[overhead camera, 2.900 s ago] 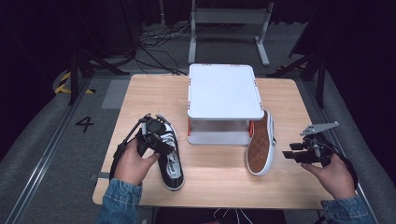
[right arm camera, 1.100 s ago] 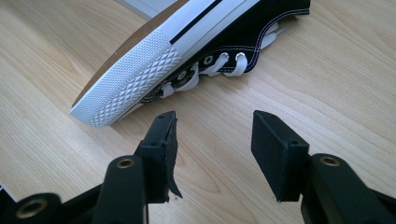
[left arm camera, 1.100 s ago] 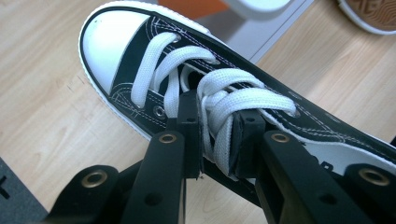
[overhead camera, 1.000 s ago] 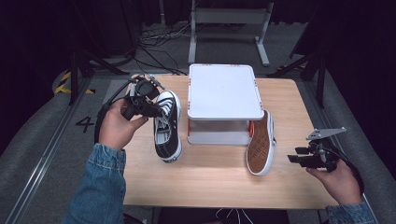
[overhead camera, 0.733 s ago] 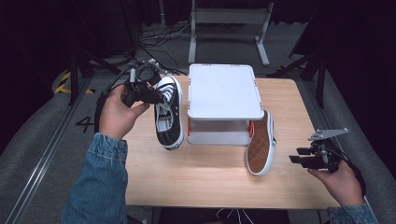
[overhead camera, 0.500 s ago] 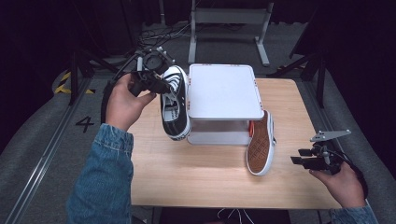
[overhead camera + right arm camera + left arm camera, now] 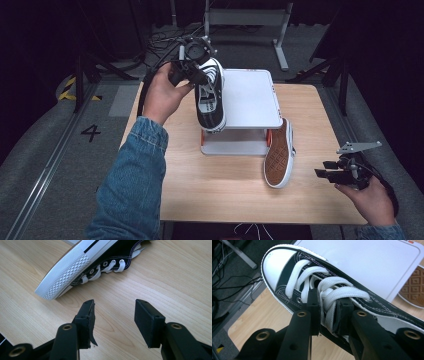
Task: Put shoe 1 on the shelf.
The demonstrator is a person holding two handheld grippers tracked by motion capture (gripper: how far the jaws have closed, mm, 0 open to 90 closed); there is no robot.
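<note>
A wooden table (image 7: pixel 235 195) seen from above, with a person's two forearms coming in from the near edge.

At the left, a denim sleeve (image 7: pixel 132 185) leads up to the left hand (image 7: pixel 161 97), raised above the far left part of the table. The left gripper (image 7: pixel 199 70) is clamped on a black and white sneaker (image 7: pixel 210 95), held in the air with its toe hanging down over the left edge of a white stand (image 7: pixel 250 97). In the left gripper view, the two black jaws pinch the sneaker's white laces (image 7: pixel 329 302) near the tongue, with the white toe cap pointing away.

The white stand sits in the middle of the table, towards the far side, its flat top bare.

Right of the stand, a second sneaker (image 7: pixel 278 155) lies tipped on its side, leaning against the stand with its brown sole facing right.

At the far right, the right hand (image 7: pixel 370 200) holds the right gripper (image 7: pixel 322 173) low by the table's right edge, just beside the second sneaker. Its jaws stand apart with nothing between them.
</note>
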